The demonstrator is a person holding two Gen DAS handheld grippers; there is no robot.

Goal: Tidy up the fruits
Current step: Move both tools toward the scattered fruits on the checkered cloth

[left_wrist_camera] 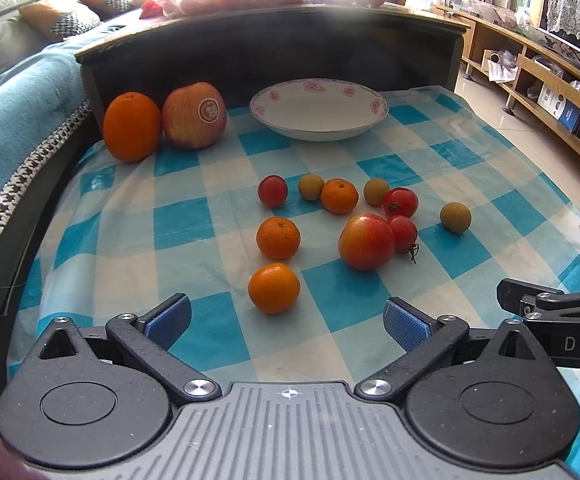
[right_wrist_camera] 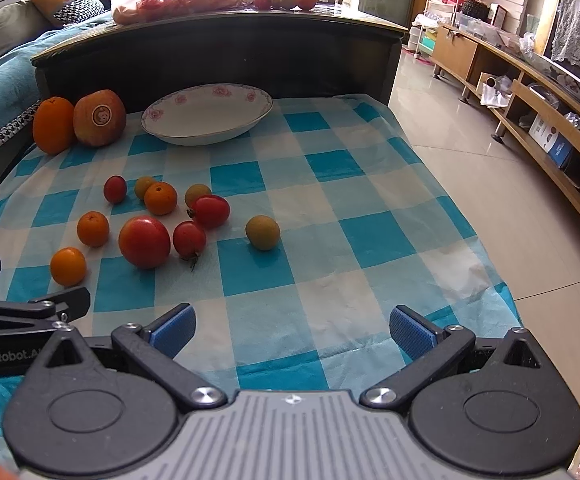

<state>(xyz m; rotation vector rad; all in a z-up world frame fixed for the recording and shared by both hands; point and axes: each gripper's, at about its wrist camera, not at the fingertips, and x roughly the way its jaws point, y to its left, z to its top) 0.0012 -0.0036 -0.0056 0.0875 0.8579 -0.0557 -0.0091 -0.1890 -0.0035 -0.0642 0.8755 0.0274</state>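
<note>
Small fruits lie loose on the blue-and-white checked cloth (left_wrist_camera: 210, 216): three tangerines, the nearest (left_wrist_camera: 274, 288) (right_wrist_camera: 68, 266), a large tomato (left_wrist_camera: 367, 241) (right_wrist_camera: 144, 242), three cherry tomatoes (left_wrist_camera: 400, 202), and three brownish longans, one apart (left_wrist_camera: 455, 218) (right_wrist_camera: 263, 232). A white flowered bowl (left_wrist_camera: 319, 110) (right_wrist_camera: 207, 114) stands empty at the back. A big orange (left_wrist_camera: 131, 126) (right_wrist_camera: 53, 125) and a stickered apple (left_wrist_camera: 194, 115) (right_wrist_camera: 99, 118) sit at the back left. My left gripper (left_wrist_camera: 288, 322) is open just short of the nearest tangerine. My right gripper (right_wrist_camera: 292, 332) is open over bare cloth.
A dark wooden cabinet (left_wrist_camera: 274, 44) rises behind the cloth, with more fruit and a red bag on top. A teal-covered sofa (left_wrist_camera: 18, 92) lies left. At the right the table drops to a tiled floor (right_wrist_camera: 470, 152) and a low wooden shelf (right_wrist_camera: 550, 120).
</note>
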